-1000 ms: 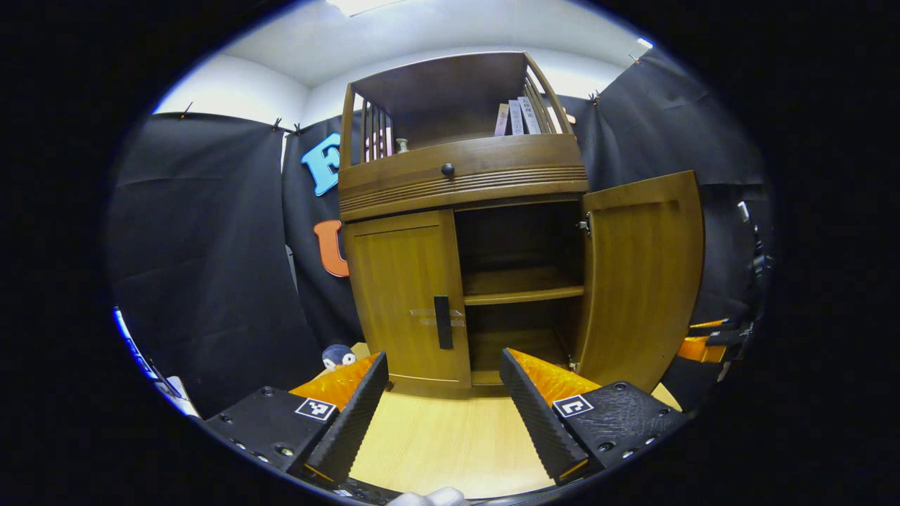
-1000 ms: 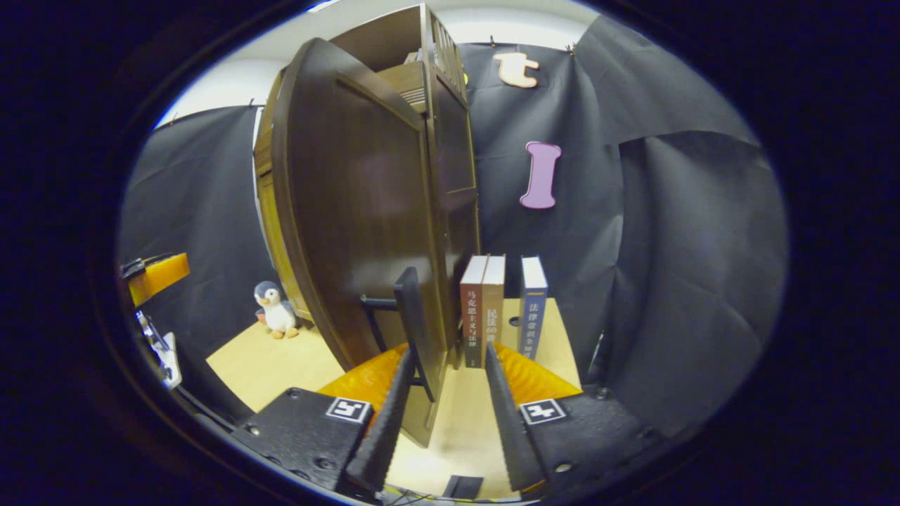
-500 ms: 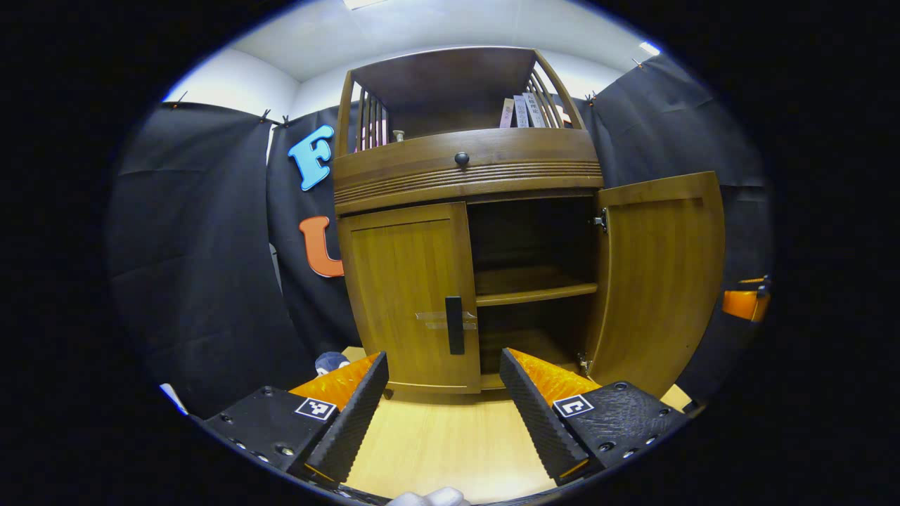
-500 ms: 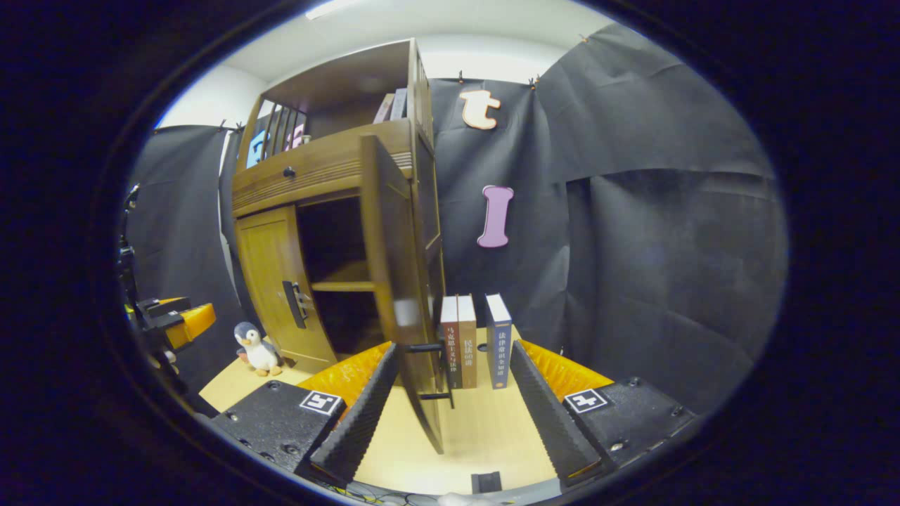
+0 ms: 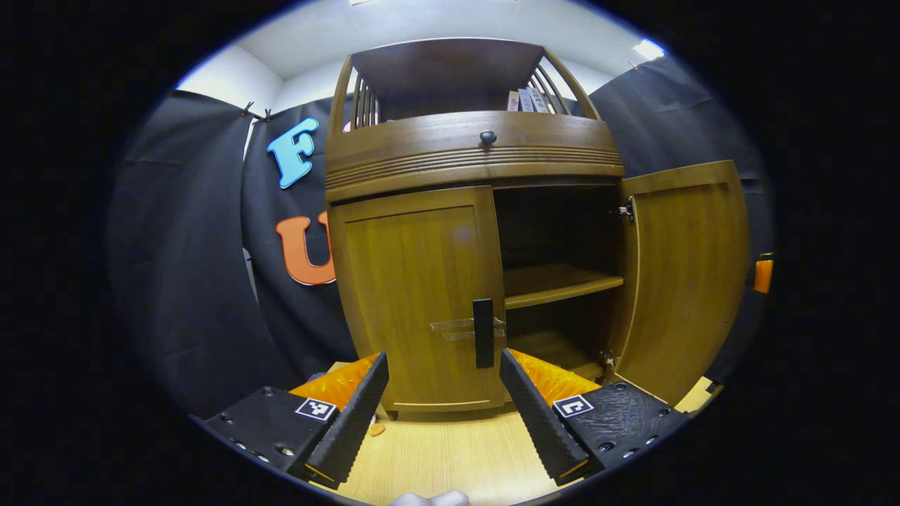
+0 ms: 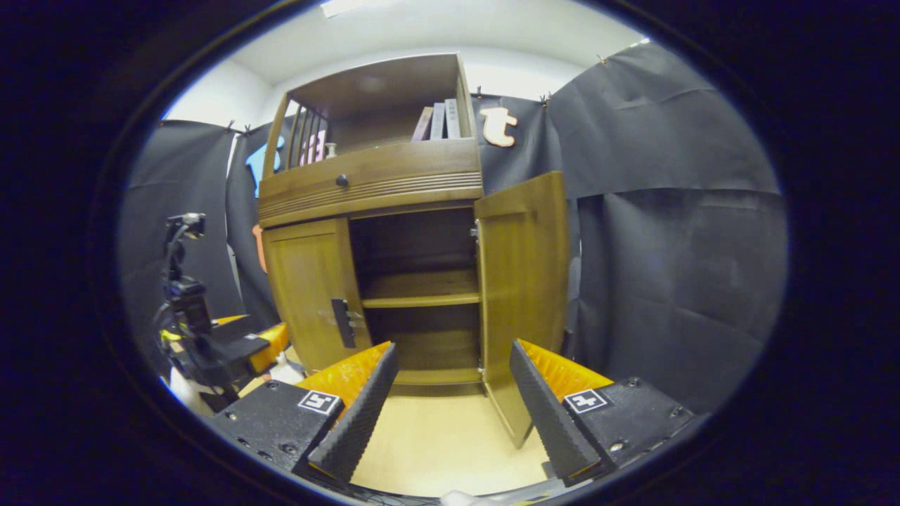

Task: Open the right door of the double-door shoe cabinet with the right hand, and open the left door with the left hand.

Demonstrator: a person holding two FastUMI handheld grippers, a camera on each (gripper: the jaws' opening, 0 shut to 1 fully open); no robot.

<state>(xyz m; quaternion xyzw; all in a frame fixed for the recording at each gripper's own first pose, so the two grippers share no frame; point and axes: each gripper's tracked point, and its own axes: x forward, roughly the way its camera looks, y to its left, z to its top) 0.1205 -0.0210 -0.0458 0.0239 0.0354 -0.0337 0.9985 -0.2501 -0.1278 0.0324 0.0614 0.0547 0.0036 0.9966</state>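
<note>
Wooden right door [image 6: 524,295] hangs wide open w/ right gripper [image 6: 450,407] spread & empty, so next the left gripper [image 5: 443,404], also agape, needs to pinch the shut left door's handle [image 5: 483,342].

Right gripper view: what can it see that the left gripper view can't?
Right gripper view: the left gripper off to the side, near the shut left door, and a small pale thing on the top shelf.

Left gripper view: the left door's handle up close, straight ahead of its open fingers, and a bit of the right gripper past the open right door.

Both: the shoe cabinet, left door shut, right door open, the inside shelf, and books on top.
</note>
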